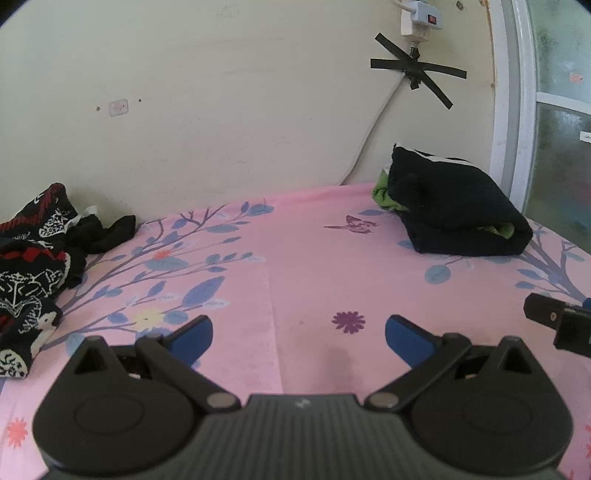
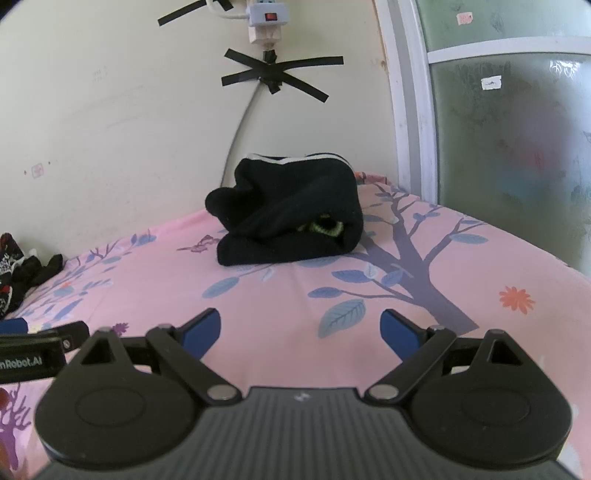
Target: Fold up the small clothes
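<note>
A folded stack of dark clothes with green cloth showing inside lies at the far right of the pink bed; in the right wrist view the stack lies straight ahead. A heap of unfolded black, red and white patterned clothes lies at the left by the wall, and its edge shows in the right wrist view. My left gripper is open and empty over the bare sheet. My right gripper is open and empty, well short of the stack. Its body shows at the right edge of the left view.
The pink floral sheet covers the bed. A cream wall runs along the back, with a taped cable and power strip. A frosted glass door stands at the right beside the bed edge.
</note>
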